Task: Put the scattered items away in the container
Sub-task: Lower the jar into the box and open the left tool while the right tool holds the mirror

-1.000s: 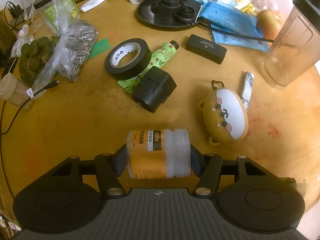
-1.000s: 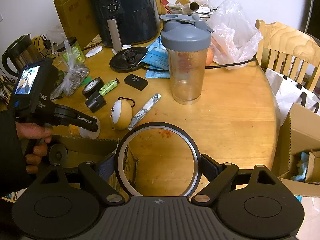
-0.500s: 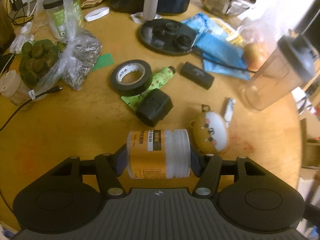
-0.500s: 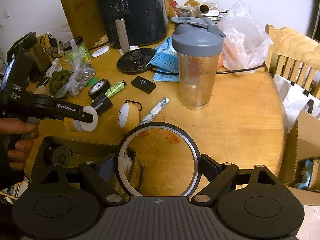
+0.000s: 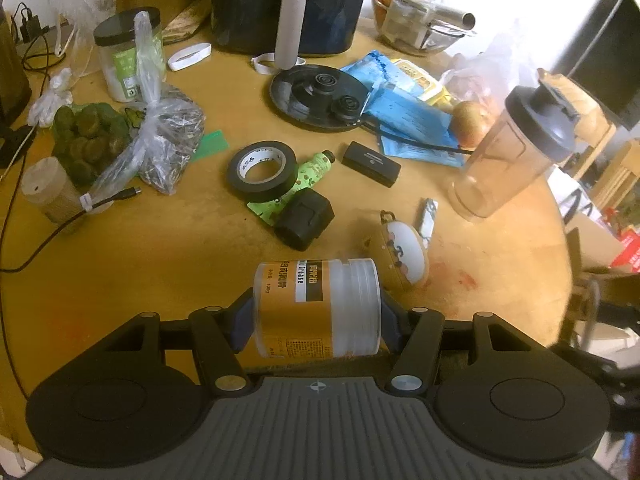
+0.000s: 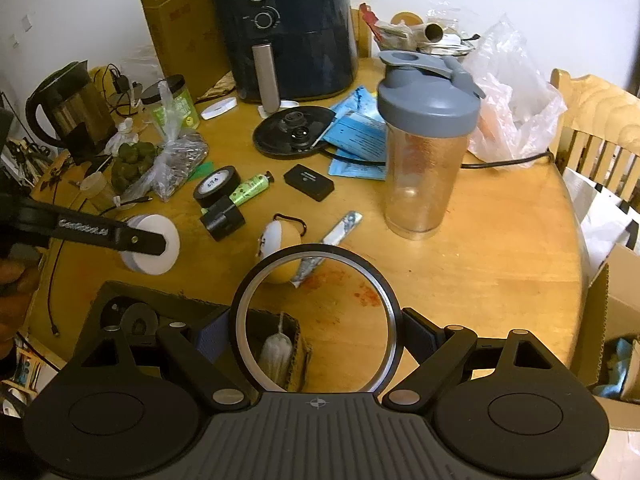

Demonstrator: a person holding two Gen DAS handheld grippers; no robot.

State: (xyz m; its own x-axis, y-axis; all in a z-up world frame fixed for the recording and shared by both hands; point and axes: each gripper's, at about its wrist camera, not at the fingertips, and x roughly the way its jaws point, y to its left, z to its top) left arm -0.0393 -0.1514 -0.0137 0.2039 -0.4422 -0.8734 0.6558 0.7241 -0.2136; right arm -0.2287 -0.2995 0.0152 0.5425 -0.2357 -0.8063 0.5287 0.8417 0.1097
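Right now my left gripper [image 5: 318,322] pinches a small jar [image 5: 316,308] lying on its side, one pad against its base and the other against its frosted white screw lid, the orange label facing up. It hangs clear of the counter [image 5: 160,264]. From the right wrist view the same jar [image 6: 154,246] shows end-on as a white disc, just beyond the near rim of the cardboard box [image 6: 192,308] that sits at the counter's edge and serves as the container. A round grey disc and a pale bundle already lie inside the box.

My right gripper [image 6: 316,322] is spread wide and clamped on a metal ring [image 6: 390,320], a pad pressing on each side of its rim; I see the box and the wood straight through it.

Scattered on the counter lie a roll of black tape [image 5: 262,170], a green tube [image 5: 310,170] just beside it and partly under a black cube-shaped block [image 5: 304,220], a flat black case [image 5: 370,158], a round yellow pouch with a cartoon face [image 5: 402,254], and a slim patterned stick [image 5: 427,216] close by the pouch. A shaker bottle with a grey lid [image 6: 428,140] stands upright further right. At the back sit a dark air fryer [image 6: 288,28], a kettle [image 6: 68,108] and blue packets [image 5: 404,116].
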